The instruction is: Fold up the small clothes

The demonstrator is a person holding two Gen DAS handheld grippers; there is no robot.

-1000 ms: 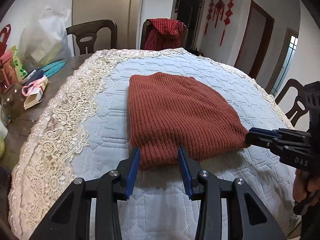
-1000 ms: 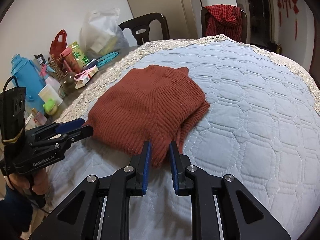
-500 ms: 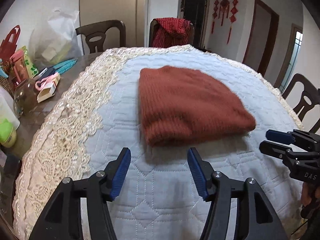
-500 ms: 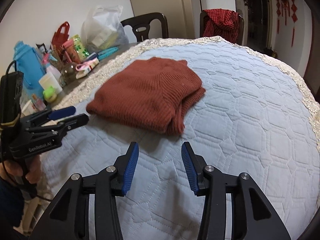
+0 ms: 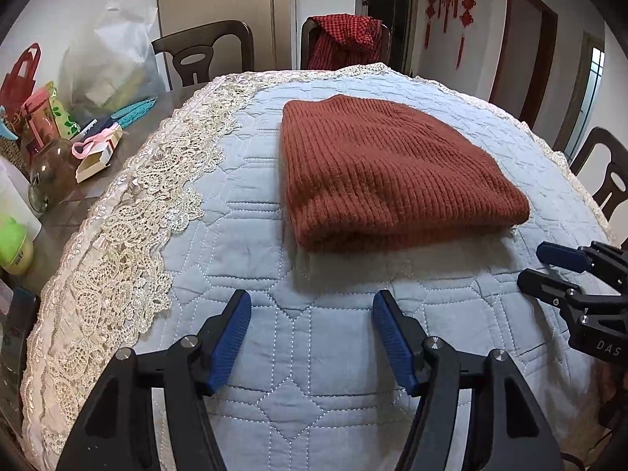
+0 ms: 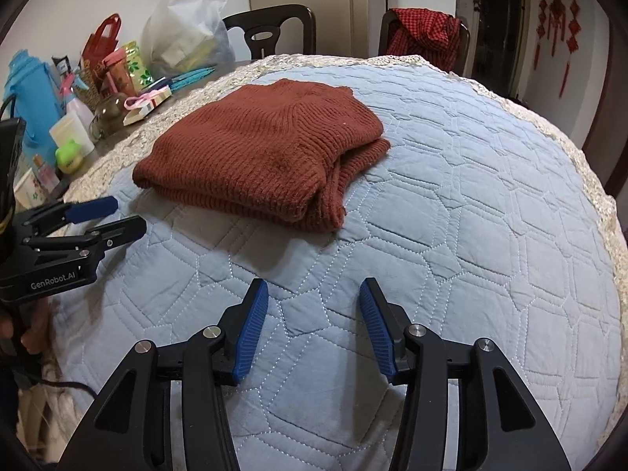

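Quilted blue cover [image 5: 243,353], lace trim [image 5: 129,259], red checked cloth [image 6: 426,33] on chair, perhaps a jar [image 5: 51,174]

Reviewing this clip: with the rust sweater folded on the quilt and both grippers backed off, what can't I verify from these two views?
- Sweater underside and inner layers: hidden by its own top fold, both views.
- Sleeves: tucked out of sight; only a bunched edge shows, right wrist view.
- Left gripper and right gripper: jaws opening, nothing between them; the hands holding them are mostly cut off by the frame edges.
- Small labels among the table clutter: too small.

Left hand-held gripper [image 6: 114,218] body: "GenRobot.AI" in white. Right hand-held gripper [image 5: 549,271] body: "DAS" (rest cut off at the frame edge).
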